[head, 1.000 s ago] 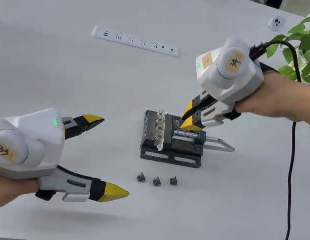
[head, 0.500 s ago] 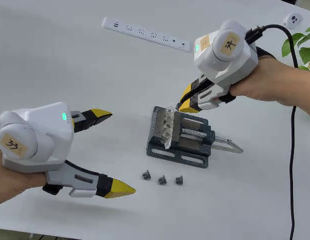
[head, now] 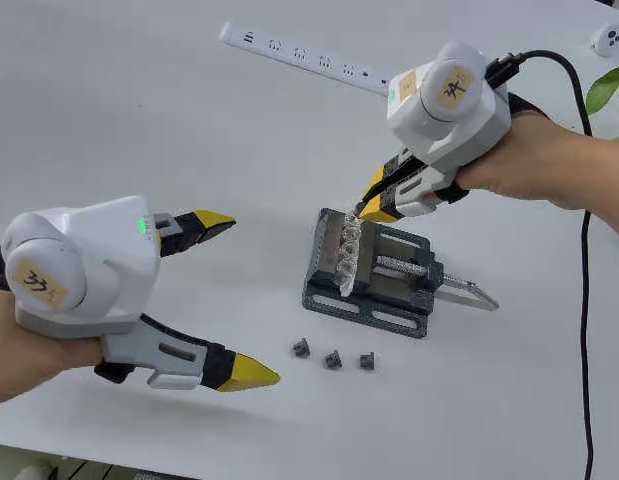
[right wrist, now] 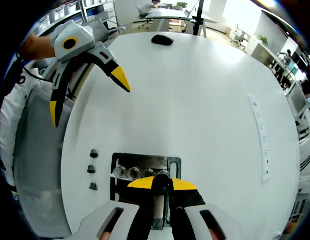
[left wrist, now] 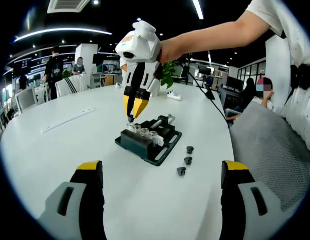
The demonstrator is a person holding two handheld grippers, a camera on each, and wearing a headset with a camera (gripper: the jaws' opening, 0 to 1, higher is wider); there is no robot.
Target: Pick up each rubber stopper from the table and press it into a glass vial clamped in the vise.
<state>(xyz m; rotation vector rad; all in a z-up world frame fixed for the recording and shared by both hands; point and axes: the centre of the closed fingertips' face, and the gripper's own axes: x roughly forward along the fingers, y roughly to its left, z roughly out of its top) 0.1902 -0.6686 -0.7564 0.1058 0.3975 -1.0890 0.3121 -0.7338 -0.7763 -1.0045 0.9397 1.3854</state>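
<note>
A black vise holds a row of glass vials on the white table. My right gripper hangs tip-down at the far end of that row, shut on a small dark rubber stopper just above the end vial. Three more stoppers lie in a line on the table in front of the vise. My left gripper is wide open and holds nothing, a good way left of the vise. The left gripper view shows the vise, the three stoppers and the right gripper.
A white power strip lies at the back of the table. A black cable runs down the right side, with a plant at the far right. The vise handle sticks out to the right.
The right gripper has moved from over the vise screw to the far end of the vial row. The left gripper keeps its open pose. The head camera has shifted.
</note>
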